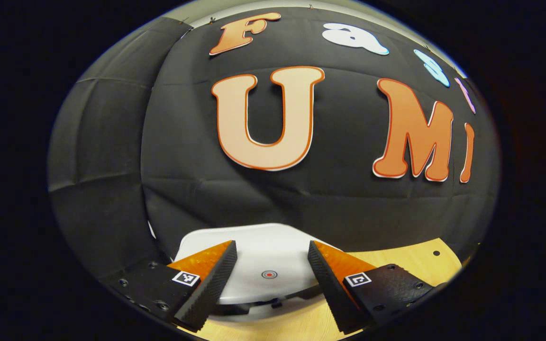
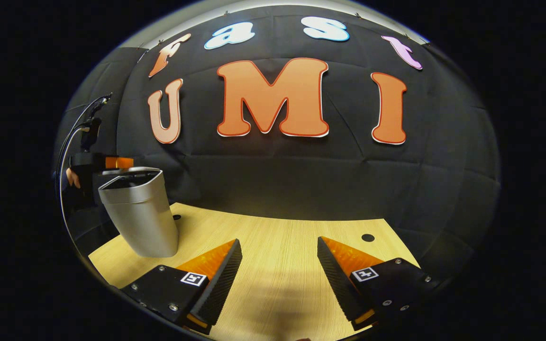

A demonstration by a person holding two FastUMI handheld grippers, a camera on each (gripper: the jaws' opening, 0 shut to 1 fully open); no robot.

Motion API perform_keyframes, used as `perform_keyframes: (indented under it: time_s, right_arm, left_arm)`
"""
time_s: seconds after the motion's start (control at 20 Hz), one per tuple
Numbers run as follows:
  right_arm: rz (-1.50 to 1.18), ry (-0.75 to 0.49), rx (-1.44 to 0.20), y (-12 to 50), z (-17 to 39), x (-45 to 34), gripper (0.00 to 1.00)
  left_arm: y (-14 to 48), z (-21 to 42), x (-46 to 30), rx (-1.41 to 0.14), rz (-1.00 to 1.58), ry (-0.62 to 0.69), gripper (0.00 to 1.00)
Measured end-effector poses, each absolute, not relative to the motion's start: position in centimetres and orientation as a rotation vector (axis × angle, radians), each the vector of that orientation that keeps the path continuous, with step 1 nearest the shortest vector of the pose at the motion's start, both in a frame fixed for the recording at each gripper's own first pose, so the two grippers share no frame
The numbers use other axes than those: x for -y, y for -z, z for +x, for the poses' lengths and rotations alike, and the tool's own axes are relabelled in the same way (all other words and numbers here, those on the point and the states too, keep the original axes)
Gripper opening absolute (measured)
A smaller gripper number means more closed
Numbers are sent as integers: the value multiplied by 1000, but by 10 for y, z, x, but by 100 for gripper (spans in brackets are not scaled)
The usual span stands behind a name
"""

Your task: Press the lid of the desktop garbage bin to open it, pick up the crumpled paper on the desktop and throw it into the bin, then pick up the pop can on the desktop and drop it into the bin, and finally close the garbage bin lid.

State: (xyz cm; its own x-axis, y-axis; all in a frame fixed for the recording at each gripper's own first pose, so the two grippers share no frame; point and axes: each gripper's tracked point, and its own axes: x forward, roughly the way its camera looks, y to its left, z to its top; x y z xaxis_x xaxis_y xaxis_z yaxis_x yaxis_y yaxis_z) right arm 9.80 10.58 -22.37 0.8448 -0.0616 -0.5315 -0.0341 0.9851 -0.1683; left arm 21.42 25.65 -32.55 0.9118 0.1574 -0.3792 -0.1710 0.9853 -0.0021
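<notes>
— Tongs first: how do the left tongs [image 1: 273, 277] stand?
— Spread wide, nothing between the fingers. They hang just above the white lid [image 1: 259, 258] of the garbage bin, and a small red dot [image 1: 268, 274] on that lid sits in the gap between them.
— Is the lid up or down?
— From the left gripper view it looks tipped, with a dark gap under its near edge. In the right gripper view the garbage bin [image 2: 142, 215] stands on the light wooden desk [image 2: 277, 246] at the left, its top looking open.
— And the right tongs [image 2: 280, 279]?
— Also released, holding nothing, over bare desk well apart from the bin.
— Anything beyond the bin?
— The other gripper [image 2: 112, 163] just behind its rim, and a hand [image 2: 70, 178] holding it.
</notes>
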Motion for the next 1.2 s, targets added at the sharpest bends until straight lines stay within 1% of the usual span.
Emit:
perform_keyframes:
  time_s: [0.15,0.2,0.3,0.35,0.4,0.45,0.55,0.6,0.65,0.75,0.8,0.85,1.05,1.2]
  right_arm:
    - [-182,4,-573,226,97,-108,95]
    - [-186,7,-573,227,97,-108,95]
    - [-181,0,-576,229,95,-108,95]
    - [-182,-1,-578,231,94,-108,95]
    - [-184,-3,-580,230,94,-109,95]
    - [-184,-4,-582,232,93,-109,95]
    - [-176,-4,-571,228,94,-108,95]
    - [-168,-6,-561,225,95,-108,95]
    - [-165,-4,-548,222,97,-107,95]
    - [-166,13,-514,212,101,-103,95]
    - [-168,20,-494,206,105,-102,100]
    - [-174,25,-482,203,106,-101,95]
    - [-208,24,-443,191,111,-104,95]
    - [-210,22,-419,180,113,-110,95]
  left_arm:
    - [348,196,-249,-462,-5,-185,95]
    - [343,199,-251,-421,-5,-198,95]
    - [349,195,-250,-419,-38,-213,94]
    - [354,194,-246,-427,-11,-212,96]
    - [350,196,-247,-411,23,-218,94]
    - [346,199,-248,-387,30,-221,97]
    - [343,197,-247,-380,46,-215,94]
    - [342,196,-246,-369,40,-223,96]
    - [332,195,-241,-336,28,-219,94]
    - [300,191,-231,-262,61,-222,96]
    - [285,183,-219,-232,82,-215,96]
    - [277,176,-204,-213,89,-195,95]
    - [255,163,-141,-155,57,-99,95]
    - [255,156,-99,-152,25,-19,95]
